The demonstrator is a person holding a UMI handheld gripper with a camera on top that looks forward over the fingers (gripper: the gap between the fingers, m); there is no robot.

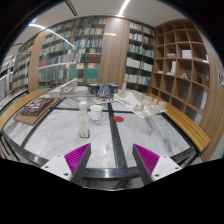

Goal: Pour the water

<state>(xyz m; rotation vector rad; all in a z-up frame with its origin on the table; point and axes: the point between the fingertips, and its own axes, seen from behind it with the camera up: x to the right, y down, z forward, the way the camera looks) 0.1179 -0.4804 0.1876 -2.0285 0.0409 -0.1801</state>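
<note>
The gripper (113,157) is positioned above a marble-patterned table (60,135), with its two fingers spread wide apart and nothing held between them. The magenta pads (77,156) are seen on the inner faces of the fingers, one at each side, with open space between. A dark seam (117,140) is seen running along the table top from between the fingers toward the far end, crossed by a second dark line. Beyond the fingers, well apart from them, a clear plastic bottle (82,119) is standing upright on the table — its contents cannot be determined. Just beside it, a small white cup (96,114) is placed on the surface. A small red mark (119,119) is visible near the seam, to the side of the cup. Further back, assorted items are grouped at the far end of the table; they cannot be identified. A wooden tray (34,108) is located at the table's left side. Tall bookshelves (90,50) are lined along the back wall, and open wooden shelving (185,60) is set at the right — several compartments are occupied by small objects.
</note>
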